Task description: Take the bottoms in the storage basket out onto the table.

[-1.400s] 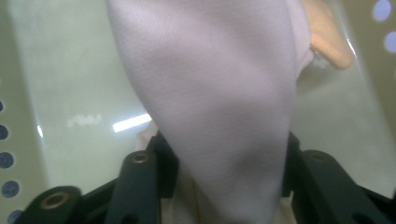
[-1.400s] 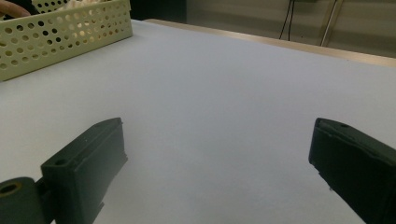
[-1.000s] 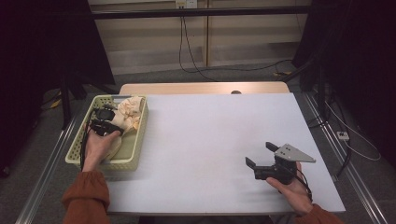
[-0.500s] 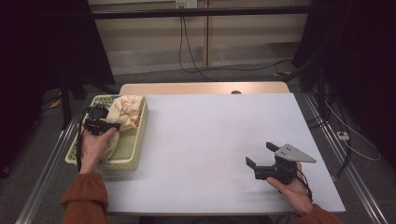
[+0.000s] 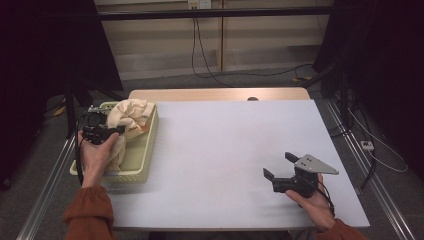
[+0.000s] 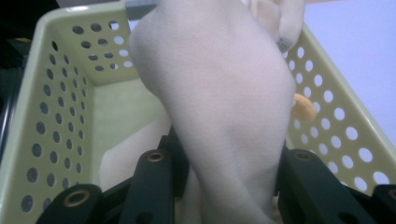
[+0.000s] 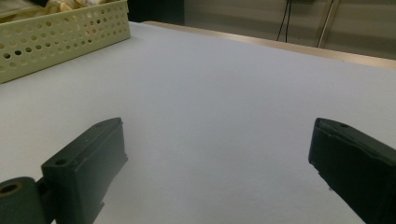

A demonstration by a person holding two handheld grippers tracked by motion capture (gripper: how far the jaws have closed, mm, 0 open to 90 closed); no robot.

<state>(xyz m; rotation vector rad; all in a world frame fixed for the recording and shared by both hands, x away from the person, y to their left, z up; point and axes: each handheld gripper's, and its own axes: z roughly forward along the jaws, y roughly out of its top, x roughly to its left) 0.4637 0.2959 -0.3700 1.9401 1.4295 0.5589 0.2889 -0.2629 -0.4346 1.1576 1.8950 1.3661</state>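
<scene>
A cream cloth [image 5: 131,115] is bunched up in a pale yellow perforated basket [image 5: 150,145] at the table's left edge. My left gripper [image 5: 107,131] is over the basket, shut on a thick fold of that cloth. In the left gripper view the cloth [image 6: 224,107] rises between the two black jaws of the left gripper [image 6: 226,158], above the basket floor [image 6: 116,107]. My right gripper [image 5: 278,165] rests low over the white table at the near right, open, with nothing between its jaws [image 7: 219,140].
The white table [image 5: 225,150] stretches bare between the basket and my right hand. A small orange disc [image 6: 303,108] sits against the basket's right wall. The basket [image 7: 60,35] stands far off in the right gripper view. Cables run along the floor behind the table.
My left gripper has risen and shifted slightly left, pulling the cloth up higher out of the basket. The right gripper has stayed put.
</scene>
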